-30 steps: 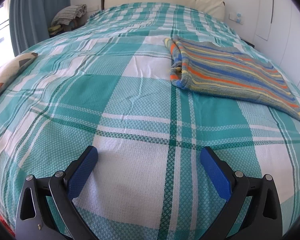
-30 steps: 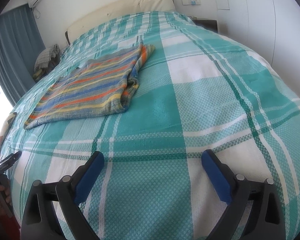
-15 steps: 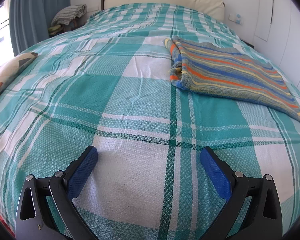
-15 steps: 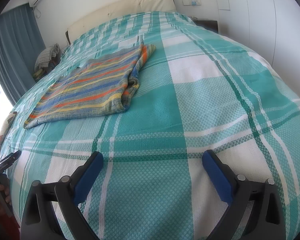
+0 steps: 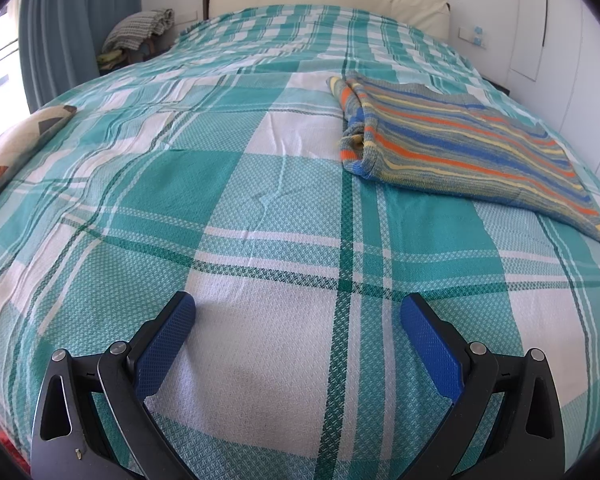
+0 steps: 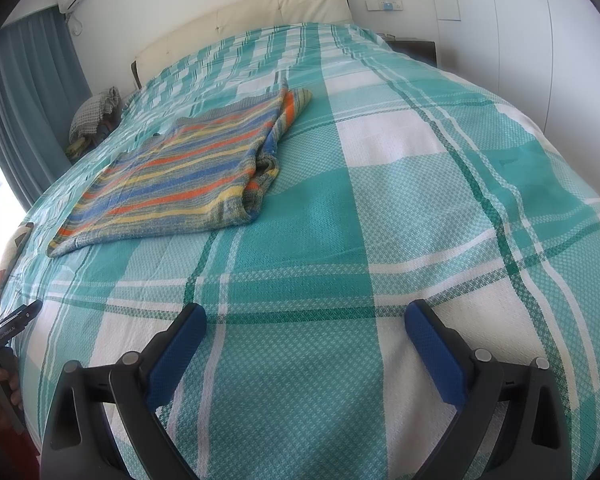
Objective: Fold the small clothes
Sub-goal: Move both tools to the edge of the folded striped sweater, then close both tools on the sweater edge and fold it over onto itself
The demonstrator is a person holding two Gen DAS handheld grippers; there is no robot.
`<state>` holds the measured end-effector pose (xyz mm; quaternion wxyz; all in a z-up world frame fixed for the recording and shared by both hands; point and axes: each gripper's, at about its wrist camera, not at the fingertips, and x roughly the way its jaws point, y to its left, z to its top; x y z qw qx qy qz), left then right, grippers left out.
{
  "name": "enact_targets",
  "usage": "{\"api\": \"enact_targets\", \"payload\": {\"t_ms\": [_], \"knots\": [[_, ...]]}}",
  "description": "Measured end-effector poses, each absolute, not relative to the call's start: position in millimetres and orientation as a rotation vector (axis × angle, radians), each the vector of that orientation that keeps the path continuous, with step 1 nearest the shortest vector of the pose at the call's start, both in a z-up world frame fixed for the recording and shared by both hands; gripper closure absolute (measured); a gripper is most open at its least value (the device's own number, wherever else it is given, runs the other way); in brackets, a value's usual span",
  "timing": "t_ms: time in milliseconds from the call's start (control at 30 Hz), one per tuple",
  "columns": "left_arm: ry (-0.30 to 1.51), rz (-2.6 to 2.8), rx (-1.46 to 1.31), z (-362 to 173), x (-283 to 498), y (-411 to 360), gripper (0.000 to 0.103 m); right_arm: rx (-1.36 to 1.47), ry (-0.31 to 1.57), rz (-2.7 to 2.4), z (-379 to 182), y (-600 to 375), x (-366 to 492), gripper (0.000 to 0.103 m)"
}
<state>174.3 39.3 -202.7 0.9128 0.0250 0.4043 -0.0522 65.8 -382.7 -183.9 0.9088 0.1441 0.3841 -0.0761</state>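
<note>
Striped folded garment (image 5: 460,148) lies on the bedspread (image 5: 228,208); both claws gape wide, empty.

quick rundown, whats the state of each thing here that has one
striped garment: lying flat on the bed, partly folded, one side doubled over, not held
left gripper: open, empty, above the bedspread
right gripper: open, empty, above the bedspread
bedspread: spread over the bed, a few light wrinkles
curtain: drawn to the side, bright window beside it
</note>
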Motion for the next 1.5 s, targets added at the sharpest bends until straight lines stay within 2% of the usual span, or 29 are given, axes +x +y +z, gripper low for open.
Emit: {"api": "enact_targets", "payload": {"t_ms": [67,167,333,467,533,667,700,733,767,800,833,867,900,1100,1233,1500], "knots": [[0.851,-0.084,0.114,-189,170,28,0.003,0.287,0.803,-0.163,-183,-382,67,0.004],[0.764,-0.216,0.144,-153,153,-6,0.002,0.257,0.872,-0.149,-173,-380,73,0.004],[0.713,-0.551,0.267,-127,164,-116,0.002,0.406,0.882,-0.061,-150,-424,98,0.004],[0.764,-0.767,0.334,-144,195,-214,0.002,0.567,0.858,-0.011,-133,-477,158,0.007],[0.808,-0.808,0.395,-163,198,-270,0.002,0.646,0.887,0.063,-134,-494,198,0.016],[0.819,-0.719,0.494,-189,205,-326,0.002,0.661,1.0,0.137,-149,-499,272,0.025],[0.818,-0.717,0.462,-187,209,-327,0.011,0.657,1.02,0.151,-153,-497,288,0.025],[0.821,-0.713,0.428,-185,212,-326,0.02,0.672,1.043,0.173,-159,-495,303,0.027],[0.828,-0.713,0.4,-183,216,-324,0.043,0.689,1.055,0.191,-164,-493,317,0.028],[0.832,-0.718,0.377,-181,218,-322,0.078,0.7,1.055,0.199,-168,-490,328,0.031],[0.835,-0.716,0.368,-180,221,-318,0.095,0.705,1.052,0.196,-171,-486,338,0.044],[0.836,-0.719,0.347,-177,223,-313,0.094,0.7,1.052,0.185,-173,-482,346,0.059],[0.839,-0.732,0.295,-172,226,-304,0.095,0.677,1.056,0.149,-173,-478,353,0.094],[0.824,-0.65,-0.104,-117,246,-184,0.095,0.582,0.946,0.222,-112,-418,366,0.093],[0.861,-0.52,-0.299,-117,267,-91,0.095,0.511,0.936,0.355,-88,-338,387,0.093],[0.941,-0.296,-0.379,-163,297,6,0.094,0.395,1.003,0.448,-134,-177,438,0.093]]}}
